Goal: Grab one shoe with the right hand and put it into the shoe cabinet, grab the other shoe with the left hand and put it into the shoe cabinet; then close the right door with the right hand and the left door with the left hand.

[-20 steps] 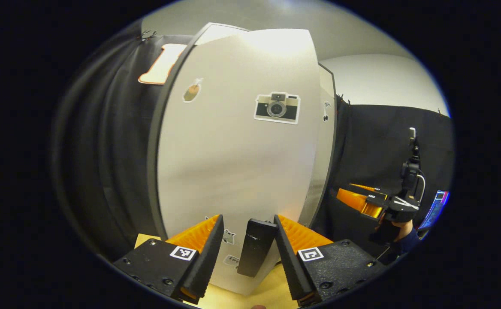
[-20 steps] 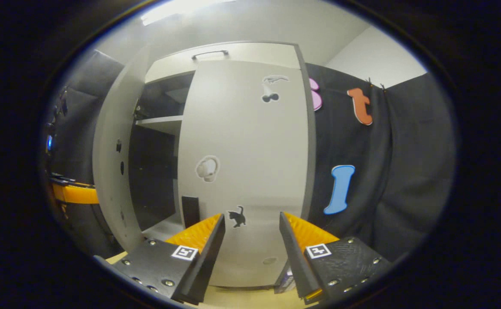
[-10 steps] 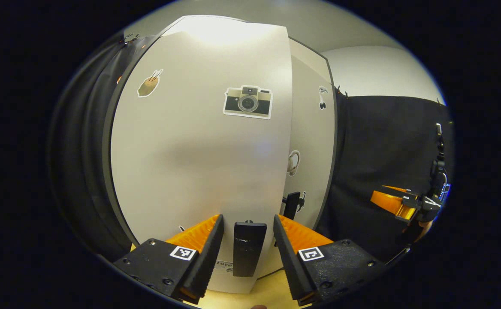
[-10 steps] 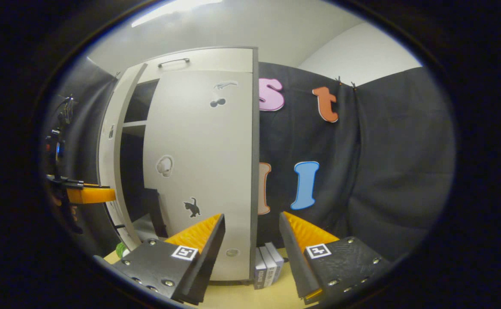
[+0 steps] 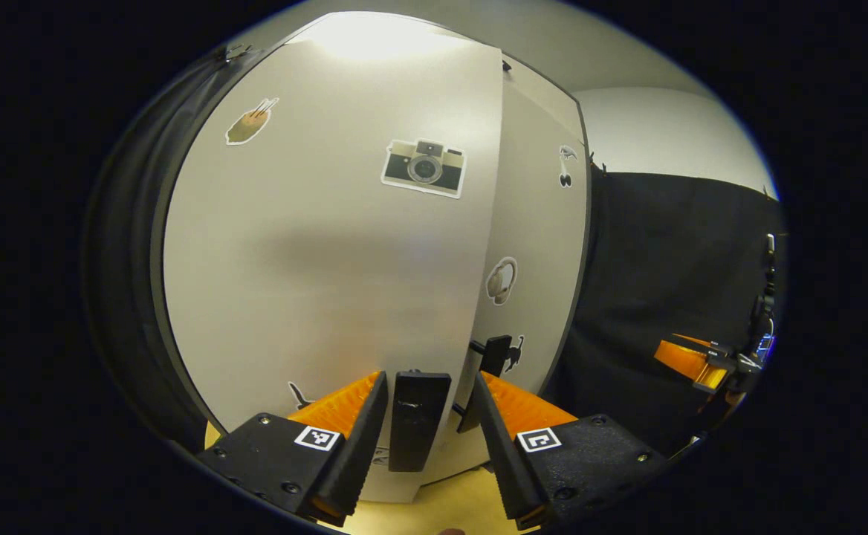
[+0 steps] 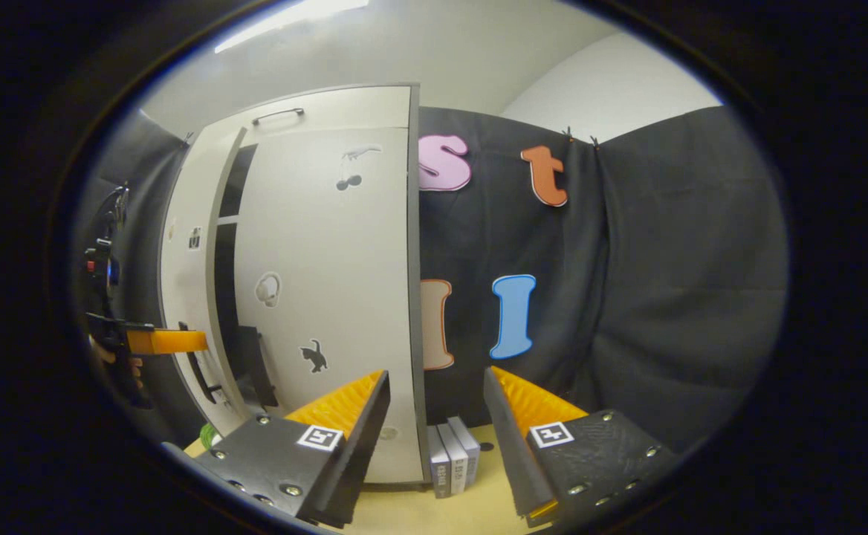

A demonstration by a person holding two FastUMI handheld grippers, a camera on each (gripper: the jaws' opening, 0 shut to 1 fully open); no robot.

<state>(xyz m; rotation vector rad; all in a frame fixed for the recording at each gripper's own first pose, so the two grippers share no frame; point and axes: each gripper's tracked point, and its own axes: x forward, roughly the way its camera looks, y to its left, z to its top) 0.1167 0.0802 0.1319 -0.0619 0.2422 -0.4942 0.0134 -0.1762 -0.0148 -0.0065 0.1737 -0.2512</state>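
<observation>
Your left tongs [image 5: 426, 438] stand open right at the left door [image 5: 315, 253] of the shoe cabinet [image 6: 345, 111]. The door's dark handle [image 5: 415, 420] sits upright between the two fingers, with a gap showing on both sides, so nothing is clamped. The left door carries a camera sticker [image 5: 423, 167]. It is nearly shut; a narrow dark gap remains between it and the right door [image 5: 534, 245].

In the right gripper view, your right tongs [image 6: 434, 446] are open and hold nothing. They are clear of the cabinet, pointing past its right side wall toward the black cloth. The right door [image 6: 322, 282] lies shut against the cabinet front, cat sticker [image 6: 313, 356] low on it. A shelf edge shows through the gap. The shoes cannot be made out from here.

Small grey boxes [image 6: 452, 464] stand on the pale worktop [image 6: 434, 513] just beside the cabinet's right foot. The left tongs [image 6: 163, 340] show at far left, at the left door.
</observation>
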